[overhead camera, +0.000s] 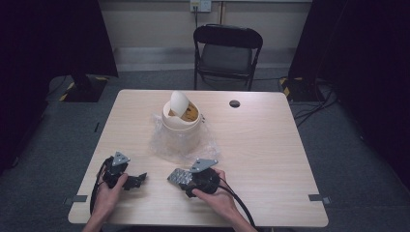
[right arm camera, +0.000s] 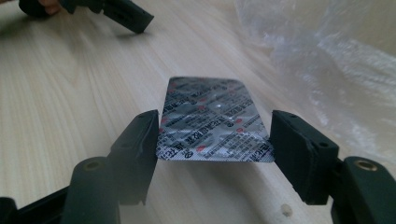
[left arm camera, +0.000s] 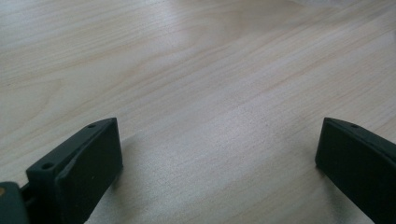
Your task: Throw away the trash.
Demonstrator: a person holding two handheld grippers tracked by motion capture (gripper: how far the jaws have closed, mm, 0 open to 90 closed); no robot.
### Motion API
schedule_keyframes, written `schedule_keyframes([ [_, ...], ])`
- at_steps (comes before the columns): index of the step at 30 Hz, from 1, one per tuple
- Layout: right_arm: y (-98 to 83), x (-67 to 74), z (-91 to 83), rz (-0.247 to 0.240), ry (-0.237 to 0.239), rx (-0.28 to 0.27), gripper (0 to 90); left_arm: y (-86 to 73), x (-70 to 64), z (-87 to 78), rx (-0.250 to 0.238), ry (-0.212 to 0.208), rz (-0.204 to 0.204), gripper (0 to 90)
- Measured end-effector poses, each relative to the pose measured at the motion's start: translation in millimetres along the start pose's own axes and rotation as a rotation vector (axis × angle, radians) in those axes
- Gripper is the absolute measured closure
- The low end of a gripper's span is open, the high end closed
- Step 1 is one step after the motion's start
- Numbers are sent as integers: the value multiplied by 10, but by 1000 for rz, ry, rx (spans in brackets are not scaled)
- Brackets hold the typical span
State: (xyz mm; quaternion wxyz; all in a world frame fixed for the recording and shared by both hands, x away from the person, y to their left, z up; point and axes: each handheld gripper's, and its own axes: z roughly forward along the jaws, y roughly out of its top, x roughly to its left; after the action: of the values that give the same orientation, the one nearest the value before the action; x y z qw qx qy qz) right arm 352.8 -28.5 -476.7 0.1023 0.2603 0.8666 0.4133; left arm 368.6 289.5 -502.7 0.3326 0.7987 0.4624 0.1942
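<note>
The right gripper [right arm camera: 214, 135] pinches the flat silver foil pill sheet [right arm camera: 210, 121] by its side edges, low over the pale wooden bench [overhead camera: 261, 145]. Lift slowly and level. The left gripper [left arm camera: 219, 158] rests spread wide, holding nothing.

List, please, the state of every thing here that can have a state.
Blister pack: clamped by its two side edges, foil side up.
Right tongs: shut on the blister pack.
Left tongs: open, nothing between them, low over the table.
Bin: upright, swing lid tilted open.
Plastic bag: crumpled around the bin.
</note>
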Motion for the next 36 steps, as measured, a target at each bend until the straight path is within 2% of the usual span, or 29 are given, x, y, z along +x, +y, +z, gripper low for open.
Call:
schedule_keyframes([
  [8,126,-45,-136,2,-8,-33,345,0,-1,0,0,0,-2,0],
  [9,145,-52,-150,0,-9,-39,378,0,-1,0,0,0,-1,0],
  [10,177,-60,-186,4,-16,-50,489,0,-2,1,-1,0,-3,0],
  [13,197,-72,-192,-2,-9,-49,479,0,-2,1,-1,0,-2,0],
  [15,204,-68,-180,-9,-27,-31,477,0,-2,1,-1,0,-2,0],
  [19,205,-69,-149,-4,-20,-35,430,0,-3,1,-1,-1,-4,0],
  [20,211,-55,-109,-3,-3,-32,399,0,-1,1,-1,0,-2,0],
  [22,214,-50,-89,-6,0,-29,381,0,-2,1,-1,0,-2,0],
  [23,227,-45,-9,-4,15,-21,314,0,-2,1,-1,0,-2,0],
  [24,227,-45,-9,-4,15,-21,314,0,-2,1,-1,0,-2,0],
  [25,247,-42,95,3,34,-10,269,0,-1,1,-1,0,-2,0],
  [26,247,-42,95,3,34,-10,269,0,-1,1,-1,0,-2,0],
  [27,272,-26,208,7,48,-1,212,0,-1,1,-1,0,-2,0],
  [28,272,-26,208,7,48,-1,212,0,-1,1,-1,0,-2,0],
  [29,306,10,323,-14,48,11,206,0,-1,1,-1,0,-2,0],
  [31,330,28,389,-27,46,24,211,0,-2,1,0,1,-2,0],
  [34,344,40,438,-30,50,30,219,1,1,0,1,1,1,0],
  [35,339,43,486,-31,24,40,234,1,-4,5,-5,0,-8,0],
  [36,333,33,503,-29,21,47,233,2,-3,6,-4,0,-8,0],
])
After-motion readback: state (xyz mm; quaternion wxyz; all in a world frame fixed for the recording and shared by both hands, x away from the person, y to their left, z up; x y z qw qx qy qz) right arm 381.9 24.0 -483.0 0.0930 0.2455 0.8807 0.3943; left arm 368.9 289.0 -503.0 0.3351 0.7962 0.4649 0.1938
